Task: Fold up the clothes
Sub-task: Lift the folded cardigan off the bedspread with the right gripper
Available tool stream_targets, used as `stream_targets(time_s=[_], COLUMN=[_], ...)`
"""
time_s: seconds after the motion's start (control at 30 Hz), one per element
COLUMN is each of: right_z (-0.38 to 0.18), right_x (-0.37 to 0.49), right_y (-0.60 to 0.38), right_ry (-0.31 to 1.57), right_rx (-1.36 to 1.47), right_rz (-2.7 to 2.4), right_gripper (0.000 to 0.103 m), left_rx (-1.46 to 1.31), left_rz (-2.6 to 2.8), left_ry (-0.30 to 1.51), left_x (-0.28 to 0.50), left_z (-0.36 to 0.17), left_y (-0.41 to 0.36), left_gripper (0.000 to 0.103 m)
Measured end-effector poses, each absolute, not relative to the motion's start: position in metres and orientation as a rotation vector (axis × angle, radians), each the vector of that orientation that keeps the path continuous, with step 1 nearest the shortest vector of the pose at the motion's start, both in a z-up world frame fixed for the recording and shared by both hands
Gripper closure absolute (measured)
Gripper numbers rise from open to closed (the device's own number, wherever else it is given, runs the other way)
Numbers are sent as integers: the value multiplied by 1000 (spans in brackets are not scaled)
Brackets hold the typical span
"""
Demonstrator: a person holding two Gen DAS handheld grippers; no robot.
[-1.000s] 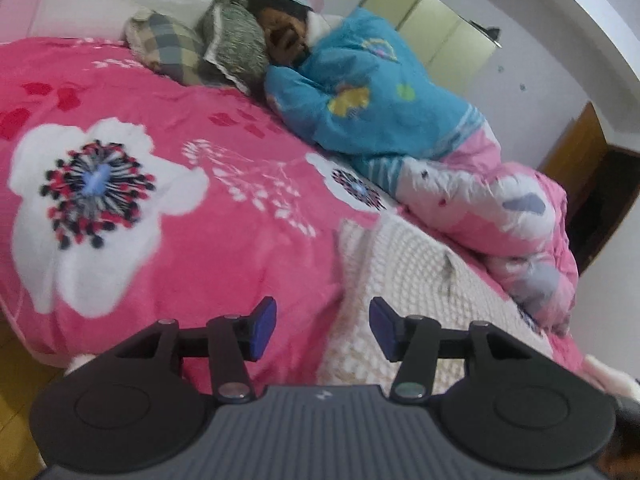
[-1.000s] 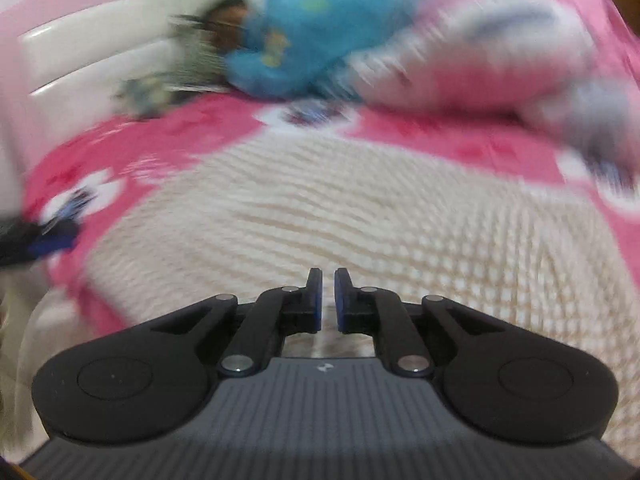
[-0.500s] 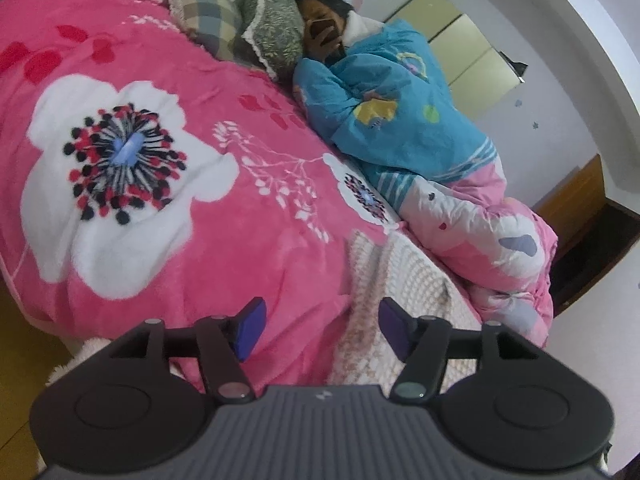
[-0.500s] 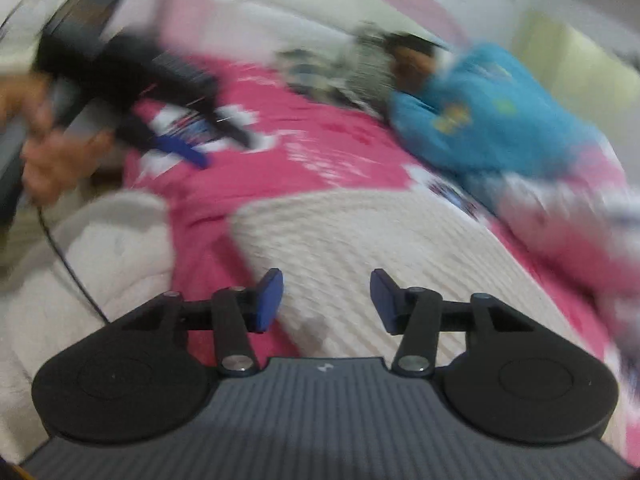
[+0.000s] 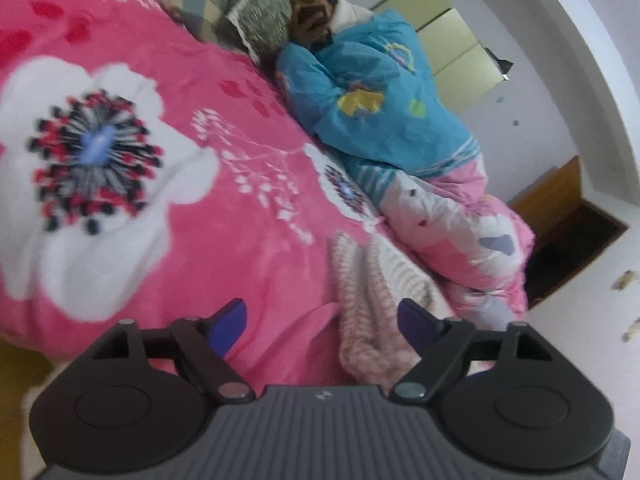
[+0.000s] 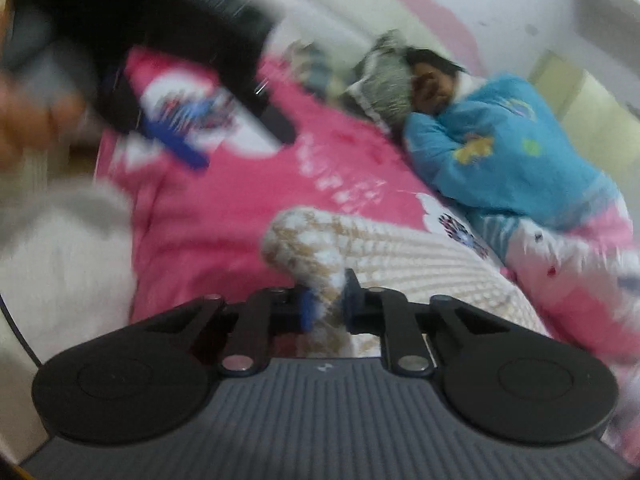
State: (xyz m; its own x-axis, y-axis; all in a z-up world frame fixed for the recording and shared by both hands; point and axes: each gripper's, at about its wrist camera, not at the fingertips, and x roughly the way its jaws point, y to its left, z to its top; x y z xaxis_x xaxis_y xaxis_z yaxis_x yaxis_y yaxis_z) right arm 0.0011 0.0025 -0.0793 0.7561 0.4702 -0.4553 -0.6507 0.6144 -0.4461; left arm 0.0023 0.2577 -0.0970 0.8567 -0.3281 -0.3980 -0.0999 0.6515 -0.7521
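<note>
We see a cream knitted sweater [image 6: 400, 256], bunched; our right hand-held gripper [image 6: 326, 306] is closing on its fold, our left hand-held gripper [image 5: 322, 320] is opening, empty.

Home bedroom: bed [image 5: 168, 272], pillows [image 5: 260, 12], wardrobe [image 5: 452, 48].

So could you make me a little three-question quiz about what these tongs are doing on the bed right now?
1. True or false: the right tongs have cream knit garment between their pads.
2. What lies between the wide left tongs: A nothing gripped, B pillow, C sock?
3. What colour is the bedspread under the garment?

Key: 1 true, closing on it; 2 A, jaws opening; 3 pink, with white flowers.
</note>
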Motion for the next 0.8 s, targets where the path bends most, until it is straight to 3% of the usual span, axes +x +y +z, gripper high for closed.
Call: stream_targets(time_s=[0.23,0.3,0.57,0.8], right_z=[-62,-60,-42,-49], right_x=[11,13,19,21], right_y=[-13,-14,-33,-33], right_ry=[323,327,317,317], right_rx=[-498,-472,-330,-313], right_rz=[667,669,664,685], right_gripper=[92,92,92,92], left_rx=[-1183,-1173,-1178,-1276], left_rz=[-396,-424,-508,-539], left_ry=[667,720,890,924], left_x=[92,117,186,211], left_z=[-119,-121,-135,-143], left_y=[269,264,242,228], left_gripper=[13,9,7,0])
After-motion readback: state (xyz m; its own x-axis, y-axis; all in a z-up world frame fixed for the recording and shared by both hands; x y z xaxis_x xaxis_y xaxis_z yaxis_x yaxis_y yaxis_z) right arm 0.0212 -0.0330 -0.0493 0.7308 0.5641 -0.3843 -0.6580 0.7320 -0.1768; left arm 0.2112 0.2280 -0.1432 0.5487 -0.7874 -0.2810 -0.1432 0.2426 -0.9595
